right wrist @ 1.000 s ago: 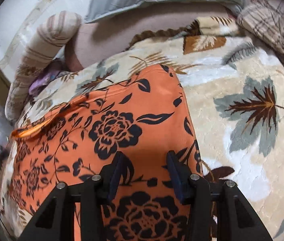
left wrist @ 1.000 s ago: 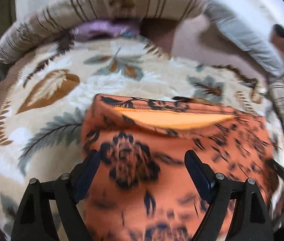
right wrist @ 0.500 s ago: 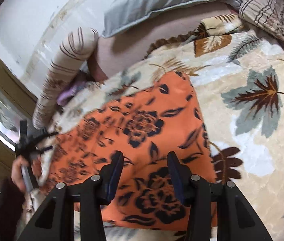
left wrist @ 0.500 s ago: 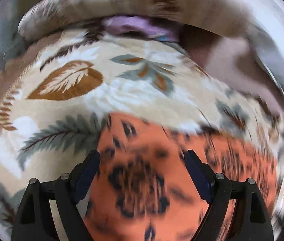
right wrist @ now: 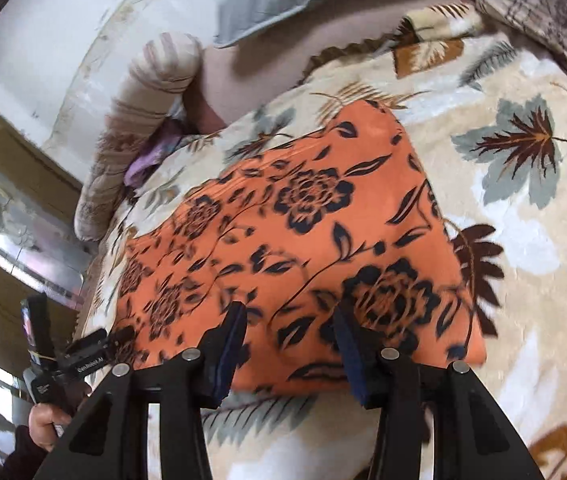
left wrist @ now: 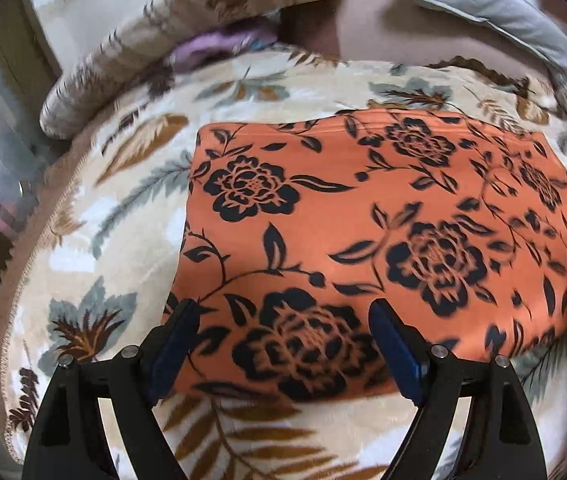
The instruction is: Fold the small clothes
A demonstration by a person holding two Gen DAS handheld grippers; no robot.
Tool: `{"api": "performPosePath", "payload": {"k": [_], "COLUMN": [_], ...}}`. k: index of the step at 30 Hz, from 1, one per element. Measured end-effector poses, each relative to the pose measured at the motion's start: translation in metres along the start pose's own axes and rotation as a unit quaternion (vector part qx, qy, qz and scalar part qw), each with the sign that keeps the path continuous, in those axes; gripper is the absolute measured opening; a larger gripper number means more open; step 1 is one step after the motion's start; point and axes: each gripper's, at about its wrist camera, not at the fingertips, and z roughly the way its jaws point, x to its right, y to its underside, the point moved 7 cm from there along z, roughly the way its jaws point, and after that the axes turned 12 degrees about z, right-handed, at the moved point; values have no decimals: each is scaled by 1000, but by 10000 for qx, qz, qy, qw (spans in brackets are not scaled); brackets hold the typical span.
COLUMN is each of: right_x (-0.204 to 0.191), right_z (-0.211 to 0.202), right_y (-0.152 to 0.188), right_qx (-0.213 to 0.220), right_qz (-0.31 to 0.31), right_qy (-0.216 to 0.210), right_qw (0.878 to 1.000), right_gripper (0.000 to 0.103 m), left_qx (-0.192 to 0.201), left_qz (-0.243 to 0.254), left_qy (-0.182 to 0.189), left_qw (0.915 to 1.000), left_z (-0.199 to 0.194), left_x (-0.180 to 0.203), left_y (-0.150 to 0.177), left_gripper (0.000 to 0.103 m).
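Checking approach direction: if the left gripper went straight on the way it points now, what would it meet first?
Most likely the folded orange floral garment: the open left gripper points down at its near edge, nothing between. Depth is unclear.

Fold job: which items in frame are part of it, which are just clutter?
Job:
- orange floral garment, folded flat on the blanket
- left gripper, open over its near edge
- right gripper, open, holding nothing

Lying about:
- leaf-print blanket
- grey pillow
- striped bolster
- purple cloth
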Motion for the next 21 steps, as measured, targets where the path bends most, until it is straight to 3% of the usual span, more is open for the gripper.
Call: {"api": "performPosePath", "payload": {"k": [3,6,8,10,14,21], "right_x": [13,3,-13,-20,-35,-41], "right_z": [34,28,7,-18,-63,-109], "right_y": [25,29,30,28,30,45], "right_qx": [-702,-410,-187,174,832,1397], "right_qz": [-10,-212,-254,-255,-455,-703], "right_qy": [661,809,370,203,-21,-106], "right_qw": [9953,9956,9988,9993,9955,9876], "right_gripper": [56,57,57,57,57,60], "left_qx": [-587,-431,-56,418,1143,1465], "left_qz": [63,-79,82,301,283,95], "left_qy": [20,28,34,-281,-485,-777], "left_qw": [9983,9990,9999,9983,9919,9861], "left_z": [25,6,-21,-53,-109,-158], "left_x": [12,12,17,20,27,39], "left_y": [23,22,21,19,18,15], "left_gripper": [88,87,87,87,88,88]}}
